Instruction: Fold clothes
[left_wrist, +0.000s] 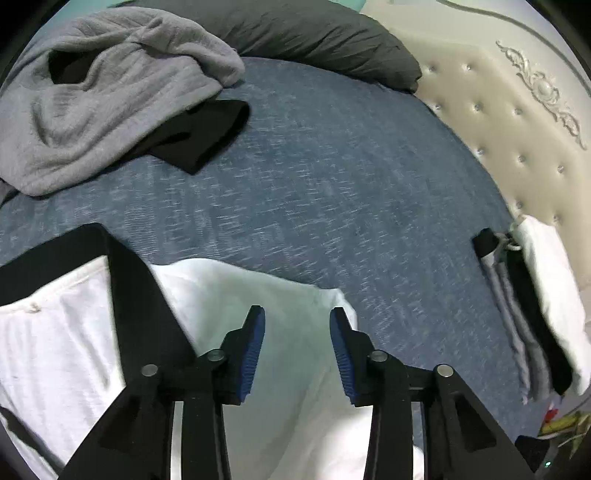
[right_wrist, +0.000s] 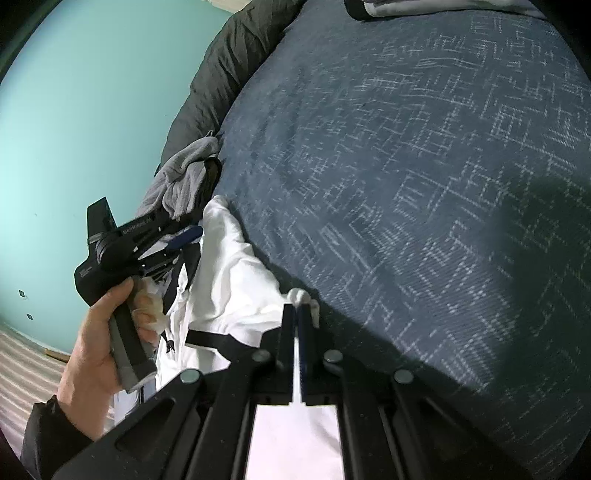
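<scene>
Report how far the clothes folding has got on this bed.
Done: a folded stack of white, black and grey clothes lies by the tufted cream headboard. In hand: the right gripper is shut on an edge of the white garment with black trim; the left gripper hangs open above it. Left: the crumpled grey fleece top and black garment under it are unfolded.

Your white shirt (left_wrist: 258, 295) runs off the bottom edge, and the folded stack (left_wrist: 532, 306) looks blurred, perhaps three garments.
</scene>
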